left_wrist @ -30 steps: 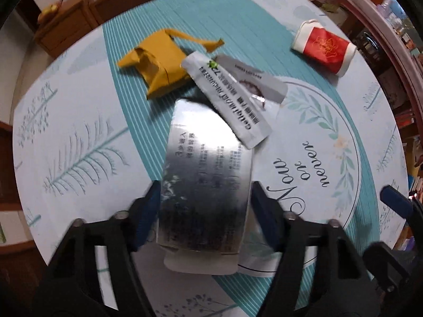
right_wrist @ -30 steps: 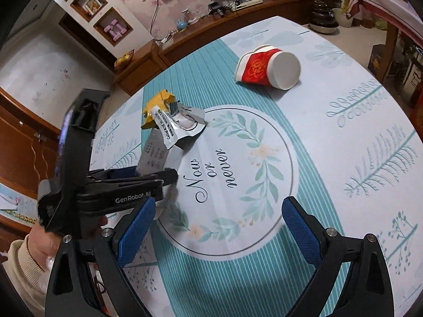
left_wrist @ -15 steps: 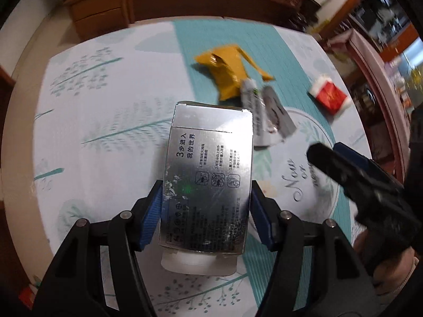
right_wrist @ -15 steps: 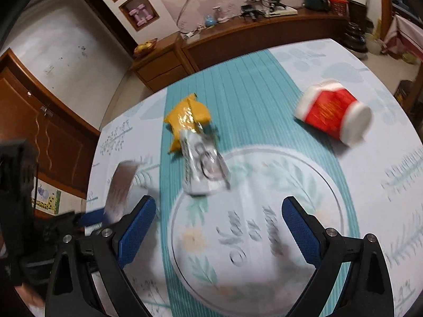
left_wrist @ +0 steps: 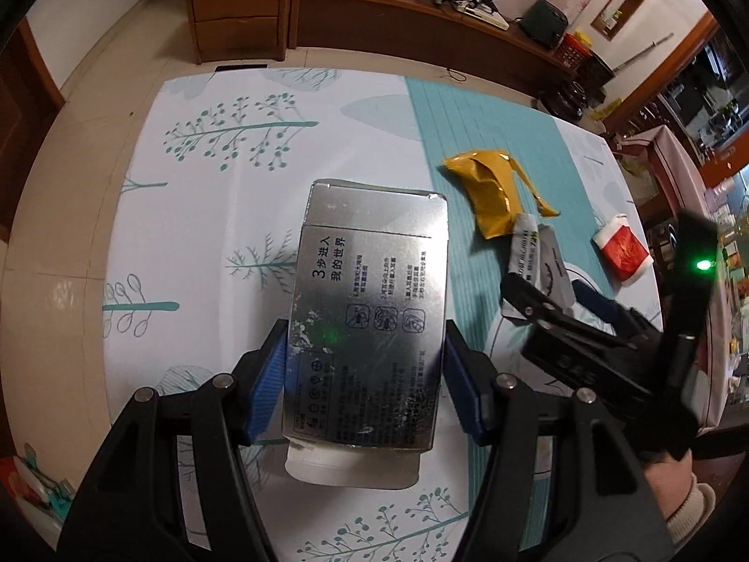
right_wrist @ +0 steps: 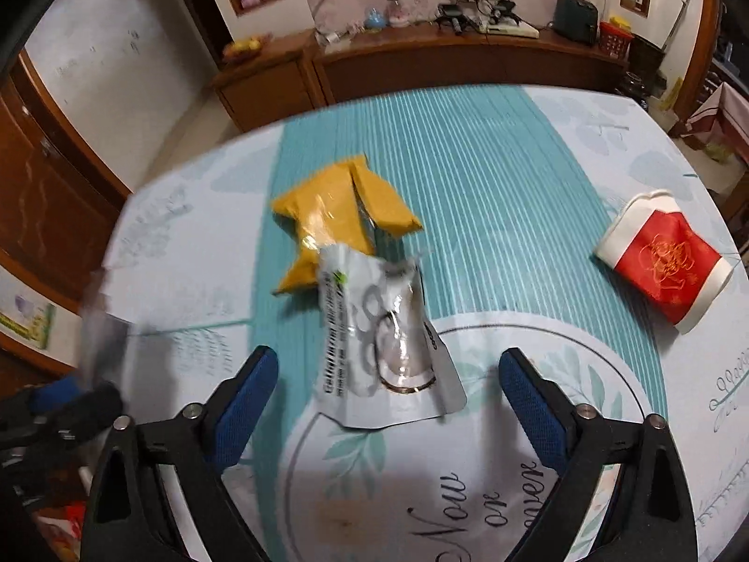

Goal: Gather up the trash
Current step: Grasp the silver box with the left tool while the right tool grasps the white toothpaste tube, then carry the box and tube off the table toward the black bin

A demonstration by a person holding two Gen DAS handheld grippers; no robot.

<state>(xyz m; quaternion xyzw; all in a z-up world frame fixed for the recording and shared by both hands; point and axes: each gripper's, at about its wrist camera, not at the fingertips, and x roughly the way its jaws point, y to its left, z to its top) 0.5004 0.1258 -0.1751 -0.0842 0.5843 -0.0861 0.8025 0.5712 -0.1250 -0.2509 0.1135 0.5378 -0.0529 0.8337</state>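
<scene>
On the leaf-printed tablecloth (right_wrist: 538, 196), mid-table, lies the silver sachet (right_wrist: 384, 346); right gripper (right_wrist: 388, 398), jaws apart and just narrowing, should straddle it squarely, while left gripper (left_wrist: 365, 384) clamps the silver box (left_wrist: 370, 318).

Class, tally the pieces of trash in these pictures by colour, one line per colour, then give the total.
Silver: 2, the silver box held in the left gripper and the silver pouch on the table
Yellow: 1, the yellow wrapper
Red and white: 1, the crushed cup
Total: 4
</scene>
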